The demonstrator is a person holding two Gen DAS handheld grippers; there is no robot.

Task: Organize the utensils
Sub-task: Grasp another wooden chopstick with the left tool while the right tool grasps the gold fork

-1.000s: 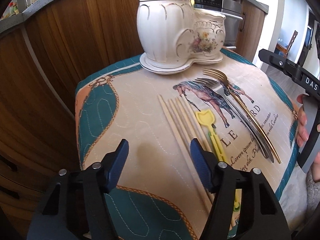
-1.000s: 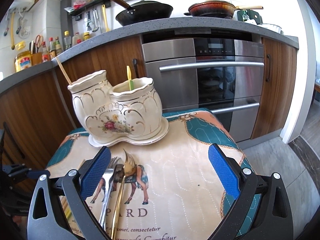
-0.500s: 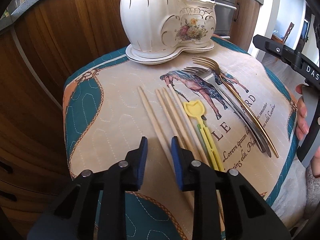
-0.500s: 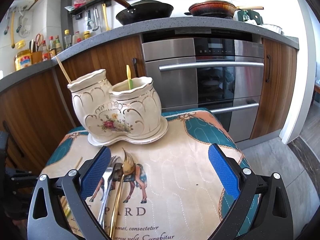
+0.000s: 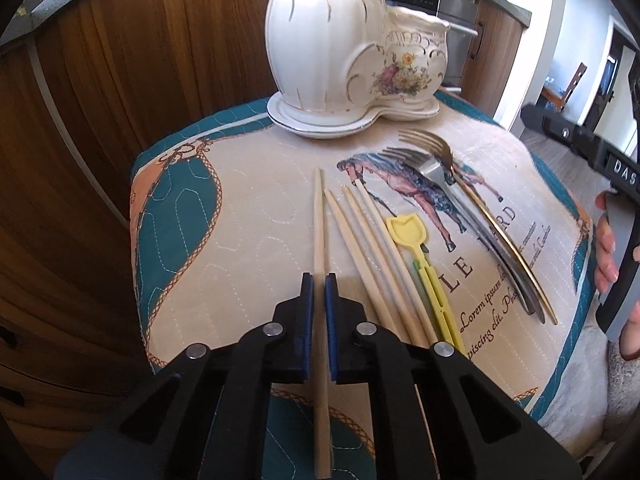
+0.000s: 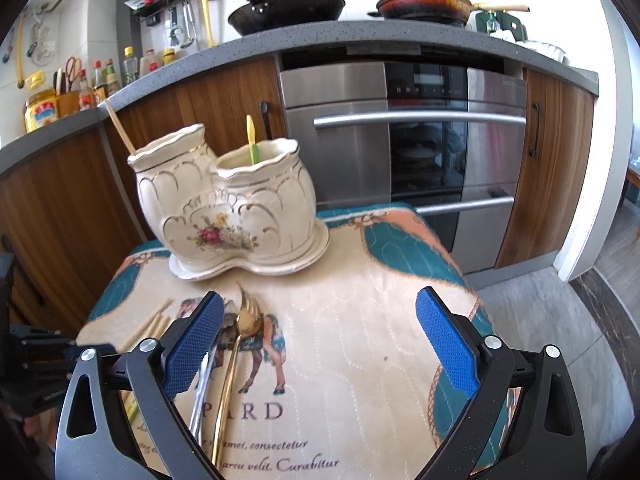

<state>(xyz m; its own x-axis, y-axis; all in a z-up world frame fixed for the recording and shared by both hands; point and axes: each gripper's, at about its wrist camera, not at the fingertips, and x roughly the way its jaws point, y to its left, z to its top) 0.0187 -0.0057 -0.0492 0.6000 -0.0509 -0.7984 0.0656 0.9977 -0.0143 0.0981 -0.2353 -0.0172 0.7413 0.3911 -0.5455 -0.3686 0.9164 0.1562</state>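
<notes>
On the quilted bench point(image 5: 248, 216), the left hand-held gripper point(image 5: 319, 280) pinches one chopstick point(image 5: 319, 216), presumably bound for the ceramic holder point(image 5: 352, 52). From the right view, the right hand-held gripper point(image 6: 320, 344) hangs wide and empty above the forks point(image 6: 224, 364), likely next.

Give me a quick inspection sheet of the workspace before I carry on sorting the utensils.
Surface: quilted horse-print cloth over a small table.
Job's things: double ceramic holder on its saucer, one chopstick and a yellow-green stick inside; loose chopsticks, yellow plastic utensil, gold fork and silver forks lying on the cloth.
Clutter: nothing seen.
Grippers: left tool shut on a single chopstick; right tool open, empty.
Cables: nothing seen.
Surroundings: oven, wooden cabinets, pans on the counter.
</notes>
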